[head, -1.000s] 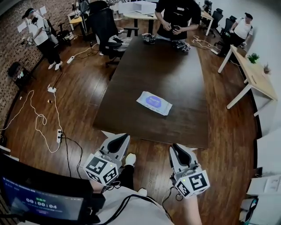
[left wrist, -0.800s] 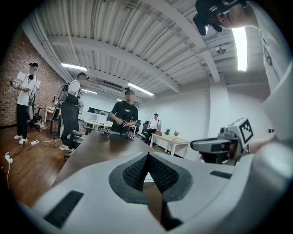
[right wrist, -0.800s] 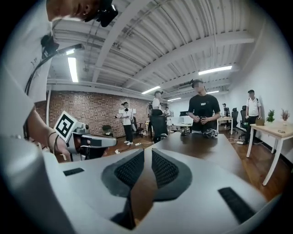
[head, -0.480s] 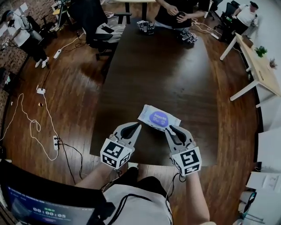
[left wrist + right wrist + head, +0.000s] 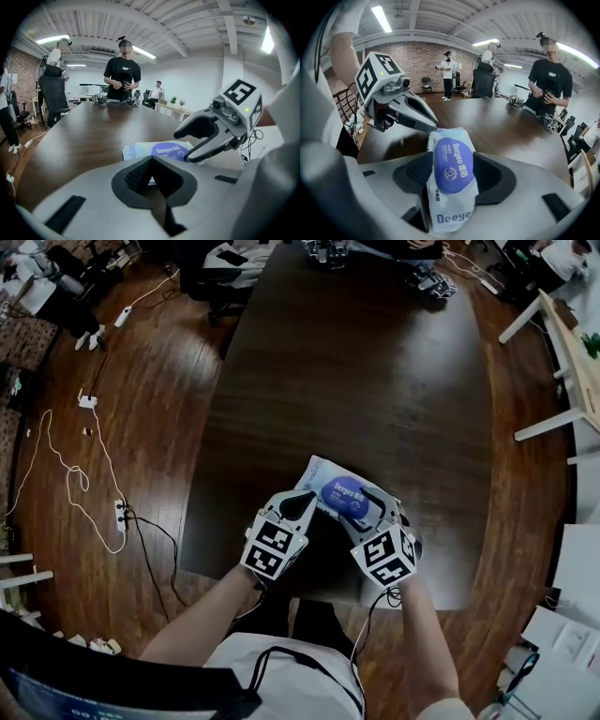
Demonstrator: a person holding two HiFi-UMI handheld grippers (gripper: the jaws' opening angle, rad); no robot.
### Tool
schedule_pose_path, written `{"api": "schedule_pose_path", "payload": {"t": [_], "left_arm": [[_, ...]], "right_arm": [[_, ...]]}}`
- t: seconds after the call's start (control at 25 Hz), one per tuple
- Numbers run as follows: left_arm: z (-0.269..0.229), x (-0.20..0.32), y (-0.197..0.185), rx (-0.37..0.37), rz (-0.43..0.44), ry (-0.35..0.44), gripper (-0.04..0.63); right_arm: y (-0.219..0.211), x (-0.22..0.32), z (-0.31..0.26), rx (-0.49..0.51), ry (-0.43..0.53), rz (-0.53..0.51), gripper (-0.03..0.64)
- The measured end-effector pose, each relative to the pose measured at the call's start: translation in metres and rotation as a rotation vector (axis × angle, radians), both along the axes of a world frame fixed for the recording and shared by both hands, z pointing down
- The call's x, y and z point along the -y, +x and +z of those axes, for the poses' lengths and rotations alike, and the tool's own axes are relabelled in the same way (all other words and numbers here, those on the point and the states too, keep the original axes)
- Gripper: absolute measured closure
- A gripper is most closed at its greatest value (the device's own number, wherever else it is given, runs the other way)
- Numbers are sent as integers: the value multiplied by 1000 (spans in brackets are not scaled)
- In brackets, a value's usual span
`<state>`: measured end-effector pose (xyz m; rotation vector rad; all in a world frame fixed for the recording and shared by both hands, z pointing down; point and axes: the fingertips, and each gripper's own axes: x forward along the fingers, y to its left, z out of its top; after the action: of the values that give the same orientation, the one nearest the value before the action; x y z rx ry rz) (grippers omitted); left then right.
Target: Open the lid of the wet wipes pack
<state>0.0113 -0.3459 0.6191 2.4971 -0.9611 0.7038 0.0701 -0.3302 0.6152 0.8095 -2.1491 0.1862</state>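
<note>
The wet wipes pack (image 5: 345, 493), white with a purple oval lid, lies flat near the front edge of the dark table (image 5: 375, 381). My right gripper (image 5: 371, 512) stands over its near right end. Its jaws are opening and straddle the pack (image 5: 452, 173) without pressing on it. My left gripper (image 5: 306, 503) is shut, its tip at the pack's left edge. In the left gripper view the pack (image 5: 161, 151) lies just past the shut jaws (image 5: 150, 164), with the right gripper (image 5: 206, 136) beside it. The lid lies flat.
A person stands at the table's far end (image 5: 548, 89), with small devices (image 5: 429, 279) on the table there. Cables and a power strip (image 5: 120, 514) lie on the wooden floor at the left. A light desk (image 5: 574, 352) stands at the right.
Both grippers came forward and down from in front of the table's near edge onto the pack. The right jaws have parted around the pack.
</note>
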Motion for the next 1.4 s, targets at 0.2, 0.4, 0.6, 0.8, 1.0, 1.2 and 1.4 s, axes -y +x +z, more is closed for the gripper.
{"api": "schedule_pose_path", "payload": {"t": [0.2,0.4,0.6,0.8,1.0,1.2,1.4], "left_arm": [[23,5,-1,46,-22,-41,598],[34,7,-3,51,-36,-75,598],[37,6,0,78,-5,-68,598],[37,5,2,90,17,-62,598],[38,8,2,94,16,-55,598],[36,4,5,91,17,-49,598],[34,3,2,69,4,4,598]], "right_arm": [[-4,7,21,-50,-65,-64,307],[-7,14,34,-113,-102,-93,288],[-6,15,41,-139,-184,-77,279],[-3,18,40,53,-339,-71,281],[-2,24,33,241,-507,-40,281],[8,29,12,328,-511,1,281],[27,53,-14,318,-291,85,281]]}}
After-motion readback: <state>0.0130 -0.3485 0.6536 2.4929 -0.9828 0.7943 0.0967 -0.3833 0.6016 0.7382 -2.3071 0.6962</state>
